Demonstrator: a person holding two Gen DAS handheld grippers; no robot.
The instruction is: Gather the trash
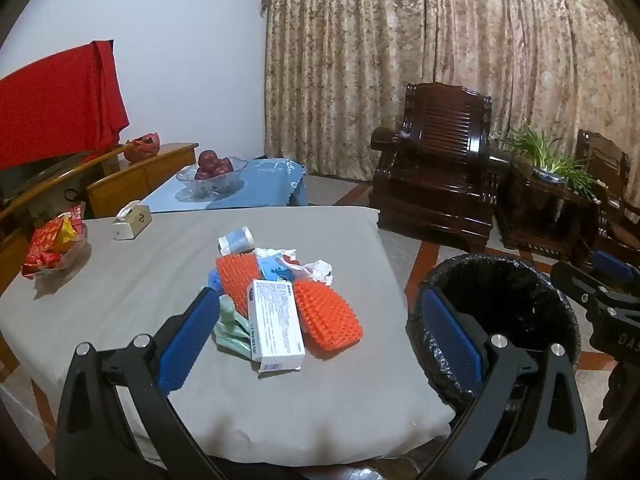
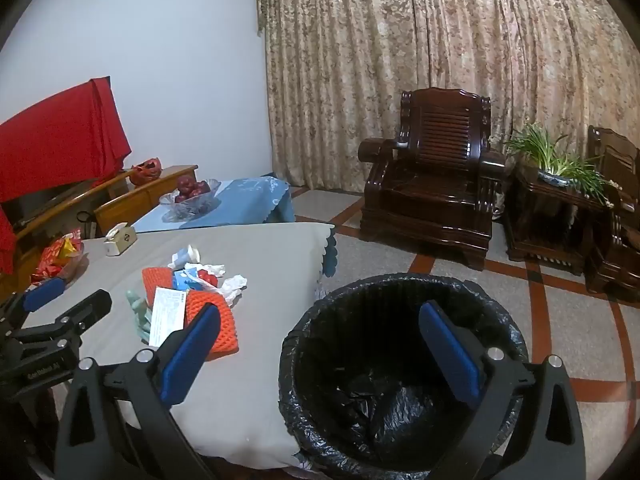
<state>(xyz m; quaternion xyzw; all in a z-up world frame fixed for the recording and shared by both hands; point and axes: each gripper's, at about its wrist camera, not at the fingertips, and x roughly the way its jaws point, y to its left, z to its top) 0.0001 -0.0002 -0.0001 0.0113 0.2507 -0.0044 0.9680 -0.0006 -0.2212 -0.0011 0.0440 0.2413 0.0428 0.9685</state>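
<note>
Grey cloth covered the table (image 1: 120, 300), the broadest thing ahead of both grippers, and its right edge ran just beside the bin. Black liner wrapped the ribbed waste bin (image 2: 400, 320), which stood on the floor with its mouth spanning the space between the right gripper (image 2: 320, 348) fingers in the right wrist view; it seemed parked there so trash could be dropped straight off the table edge. Only crumpled liner showed at its bottom, so collecting looked not yet begun. The trash lay heaped beyond the left gripper (image 1: 320, 328), whose jaws were spread wide and empty, as were the right's. Between the left fingers' lines sat two orange foam fruit nets (image 1: 328, 314), with a white medicine box (image 1: 276, 328) lying across them nearest the tips. Pale green pieces (image 1: 230, 328) poked out by the left finger. Farther out lay crumpled tissues (image 1: 320, 270) and a small tipped cup (image 1: 237, 239).
</note>
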